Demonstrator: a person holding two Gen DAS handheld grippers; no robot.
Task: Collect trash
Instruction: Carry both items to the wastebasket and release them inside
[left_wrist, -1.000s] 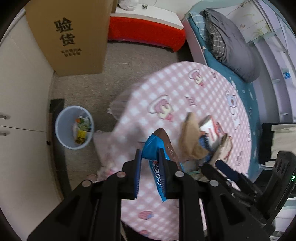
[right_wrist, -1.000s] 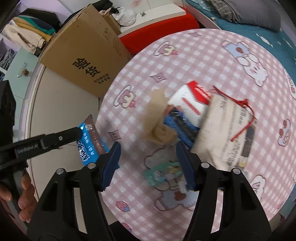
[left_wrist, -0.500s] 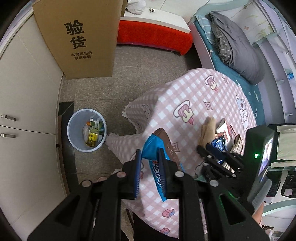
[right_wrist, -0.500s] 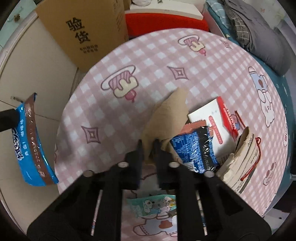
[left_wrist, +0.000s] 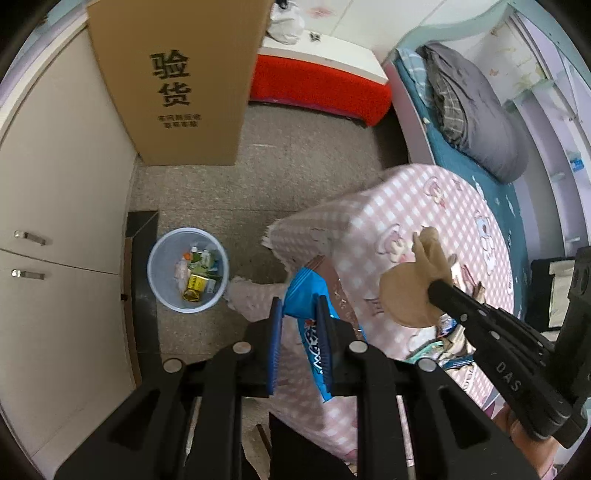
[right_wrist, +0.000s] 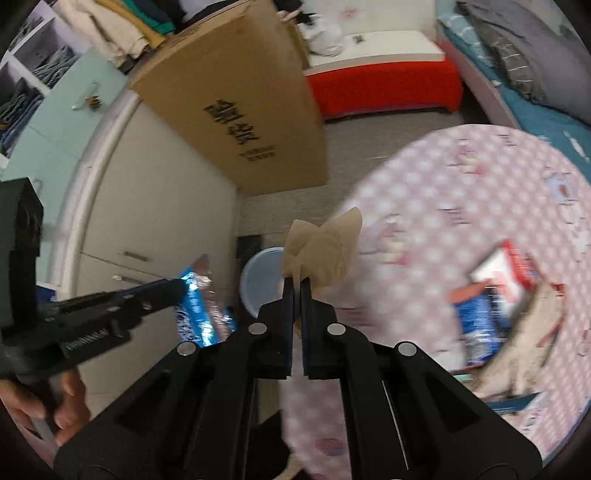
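My left gripper (left_wrist: 298, 314) is shut on a blue snack wrapper (left_wrist: 308, 295), held above the edge of the pink checked table (left_wrist: 424, 206). The same wrapper (right_wrist: 197, 306) shows at the left of the right wrist view, in the left gripper (right_wrist: 177, 290). My right gripper (right_wrist: 297, 286) is shut on a crumpled brown paper napkin (right_wrist: 325, 247), lifted off the table; that napkin (left_wrist: 413, 288) also hangs from the right gripper (left_wrist: 434, 286) in the left wrist view. A pale blue trash bin (left_wrist: 186, 269) with several pieces of rubbish stands on the floor to the left of the table; its rim (right_wrist: 258, 280) peeks behind the napkin.
More trash lies on the table (right_wrist: 461, 206): a red and white pack (right_wrist: 506, 269), a dark blue wrapper (right_wrist: 480, 325) and a paper bag (right_wrist: 524, 354). A big cardboard box (left_wrist: 173, 81) leans on white cabinets (left_wrist: 55, 206). A red bench (left_wrist: 321, 85) and a bed (left_wrist: 476, 110) stand behind.
The right gripper closed on the brown napkin and lifted it left off the table toward the bin. The left gripper carried the blue wrapper left, so the bin now sits closer to centre.
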